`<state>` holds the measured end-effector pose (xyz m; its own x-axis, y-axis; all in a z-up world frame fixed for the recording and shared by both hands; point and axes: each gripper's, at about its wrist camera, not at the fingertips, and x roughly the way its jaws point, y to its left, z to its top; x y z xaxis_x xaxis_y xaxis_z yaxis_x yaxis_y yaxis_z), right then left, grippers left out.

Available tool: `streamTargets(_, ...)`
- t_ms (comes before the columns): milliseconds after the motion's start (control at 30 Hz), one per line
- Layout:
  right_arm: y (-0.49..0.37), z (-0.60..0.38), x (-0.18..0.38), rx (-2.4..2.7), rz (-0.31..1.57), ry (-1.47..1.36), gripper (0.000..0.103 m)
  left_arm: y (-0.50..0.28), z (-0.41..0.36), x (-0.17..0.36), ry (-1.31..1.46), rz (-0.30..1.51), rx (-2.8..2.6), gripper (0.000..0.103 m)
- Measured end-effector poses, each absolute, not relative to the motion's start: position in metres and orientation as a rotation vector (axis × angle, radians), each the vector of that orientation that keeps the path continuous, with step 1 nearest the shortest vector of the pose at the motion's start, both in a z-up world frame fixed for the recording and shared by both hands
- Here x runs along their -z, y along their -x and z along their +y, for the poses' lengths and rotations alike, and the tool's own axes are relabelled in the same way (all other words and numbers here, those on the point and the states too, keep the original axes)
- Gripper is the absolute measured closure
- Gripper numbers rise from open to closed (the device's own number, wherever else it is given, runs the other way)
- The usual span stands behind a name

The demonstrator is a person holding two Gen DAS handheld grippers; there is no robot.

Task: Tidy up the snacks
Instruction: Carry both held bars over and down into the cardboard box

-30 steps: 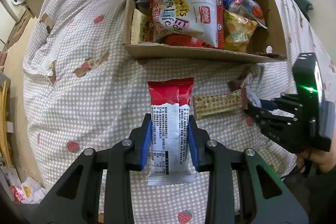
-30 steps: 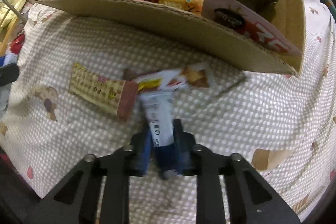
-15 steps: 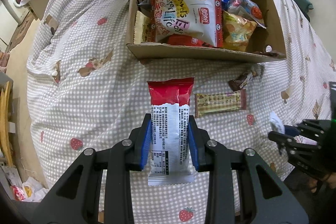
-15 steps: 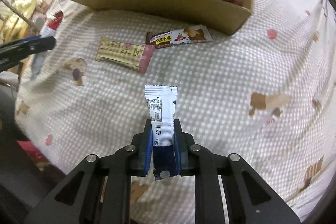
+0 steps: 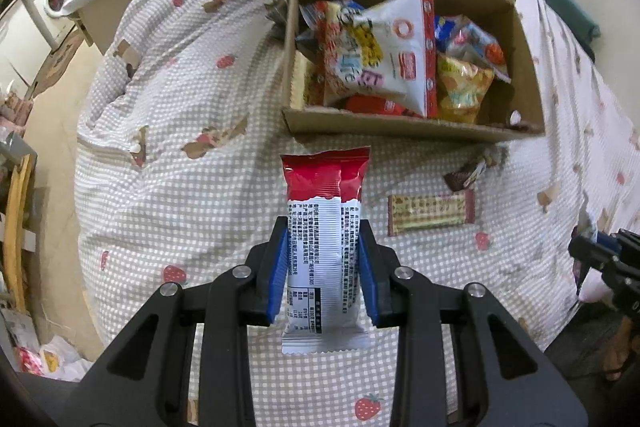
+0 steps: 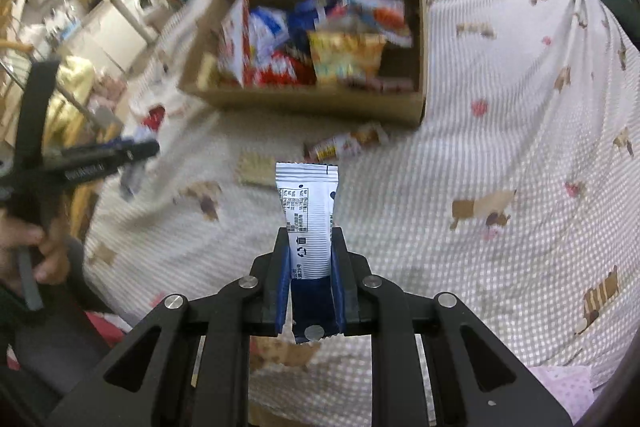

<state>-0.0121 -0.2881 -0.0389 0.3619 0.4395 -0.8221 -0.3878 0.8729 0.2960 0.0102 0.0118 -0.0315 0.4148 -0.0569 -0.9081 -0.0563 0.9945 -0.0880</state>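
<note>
Now you are carrying one packet in each gripper, both lifted clear of the bed.

On the left, your left gripper (image 5: 323, 263) is clamping the red-and-white foil snack packet (image 5: 323, 243) across its printed middle, much as a second ago, hanging above the grey checked bedspread (image 5: 180, 187) just short of the open brown cardboard box (image 5: 400, 125) of bagged snacks. On the right, your right gripper (image 6: 310, 267) is pinching the small white-and-navy sachet (image 6: 308, 211) tightly; a second ago it was down beside the beige wafer bar (image 5: 430, 213) and brown chocolate bar (image 5: 466, 173), and it is now pulling up and back. Those two bars are lying on the bedspread near the box's front wall, so they likely come after these two.
</note>
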Motion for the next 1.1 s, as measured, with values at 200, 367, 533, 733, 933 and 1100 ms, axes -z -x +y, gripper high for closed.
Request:
streamTargets(200, -0.002, -0.288, 0.007, -0.522, 0.951, -0.191, 0.084, -0.019, 0.023, -0.004, 0.192, 1.067, 0.003, 0.075)
streamTargets(367, -0.026, -0.281, 0.004, -0.507, 0.920, -0.246, 0.084, -0.036, 0.019, -0.035, 0.154, 0.995, 0.000, 0.075)
streamTargets(533, -0.055, -0.275, -0.001, -0.493, 0.895, -0.279, 0.084, -0.062, 0.013, -0.048, 0.105, 0.958, -0.002, 0.075)
streamTargets(733, -0.090, -0.261, 0.002, -0.479, 0.900, -0.270, 0.084, -0.101, -0.004, -0.036, 0.096, 0.986, 0.023, 0.075)
streamTargets(933, -0.126, -0.249, 0.012, -0.448, 0.916, -0.227, 0.084, -0.142, -0.018, -0.028, 0.129, 0.982, 0.036, 0.075)
streamTargets(1100, -0.151, -0.245, 0.028, -0.424, 0.948, -0.224, 0.084, -0.172, -0.035, -0.021, 0.110, 0.988, 0.061, 0.075)
